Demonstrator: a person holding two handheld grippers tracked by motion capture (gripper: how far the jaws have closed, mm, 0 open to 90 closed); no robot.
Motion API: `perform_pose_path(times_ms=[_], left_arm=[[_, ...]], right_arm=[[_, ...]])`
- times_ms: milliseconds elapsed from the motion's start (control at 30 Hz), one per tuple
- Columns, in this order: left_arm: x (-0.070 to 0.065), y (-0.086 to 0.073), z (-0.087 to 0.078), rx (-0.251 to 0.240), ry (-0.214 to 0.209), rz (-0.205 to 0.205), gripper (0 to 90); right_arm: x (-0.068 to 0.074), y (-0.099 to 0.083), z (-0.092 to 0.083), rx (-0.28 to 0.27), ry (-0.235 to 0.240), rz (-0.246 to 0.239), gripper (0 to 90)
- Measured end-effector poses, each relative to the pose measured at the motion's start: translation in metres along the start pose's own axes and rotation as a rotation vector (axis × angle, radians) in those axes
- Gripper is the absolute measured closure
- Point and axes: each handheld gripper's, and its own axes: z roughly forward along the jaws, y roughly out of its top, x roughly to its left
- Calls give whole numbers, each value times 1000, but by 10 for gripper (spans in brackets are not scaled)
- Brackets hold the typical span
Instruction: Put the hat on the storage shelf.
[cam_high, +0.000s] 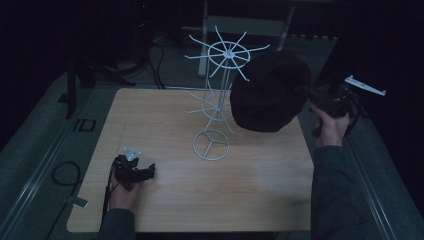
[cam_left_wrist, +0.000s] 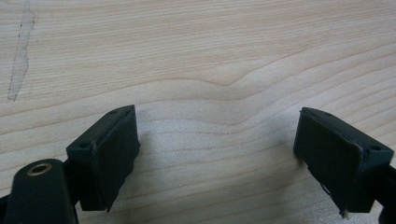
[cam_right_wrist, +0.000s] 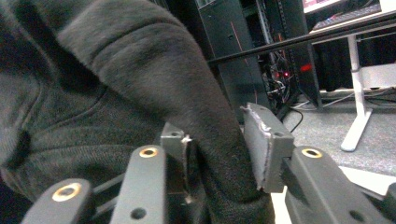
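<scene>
Dark woolly fabric, a soft black knit hat (cam_high: 269, 92), hangs in the air over the right rear part of the pale wood-grain worktop (cam_high: 250, 190), pinched at its edge by the right tool (cam_high: 306, 92). In the right gripper view a thick fold of the hat (cam_right_wrist: 140, 88) sits between the two jaws, which press on it from both sides. Just left of the hat stands a white wire display stand (cam_high: 220, 95) with a round ring base on the worktop and two tiers of radiating prongs; the hat covers some of the prongs on its right side (whether it touches them is unclear). The left tool (cam_high: 145, 172) rests low at the worktop's front left, jaws spread wide with bare wood (cam_left_wrist: 210, 70) between them. Dark cables (cam_high: 155, 65) trail on the grey floor beyond the worktop's far edge.
</scene>
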Motion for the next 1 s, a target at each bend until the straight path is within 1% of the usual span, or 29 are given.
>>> perform_pose_path(times_ms=[100, 200, 267, 367, 400, 500, 533, 567, 633, 933, 1000], left_arm=[[0, 0, 0, -1, 0, 0, 146], [0, 0, 0, 0, 0, 0, 146], [0, 0, 0, 0, 0, 0, 146], [0, 0, 0, 0, 0, -1, 146], [0, 0, 0, 0, 1, -2, 146], [0, 0, 0, -1, 0, -2, 146], [0, 0, 0, 0, 1, -1, 146], [0, 0, 0, -1, 0, -2, 146], [0, 0, 0, 0, 0, 0, 146], [0, 0, 0, -1, 0, 0, 146], [0, 0, 0, 0, 0, 1, 146]], right_arm=[[0, 0, 0, 2, -1, -1, 609], [-1, 0, -1, 4, -9, -1, 557], [-1, 0, -1, 3, -8, 3, 549], [-2, 0, -2, 13, -9, 3, 498], [-2, 0, -2, 13, -9, 3, 498], [-2, 1, -4, 13, -17, -2, 468], [-2, 1, -4, 11, -27, -3, 451], [-2, 1, -4, 11, -27, -3, 451], [-2, 2, -6, 5, -43, -7, 423], [-4, 2, -10, 2, -59, -12, 412], [-5, 1, -12, 7, -75, -20, 415]])
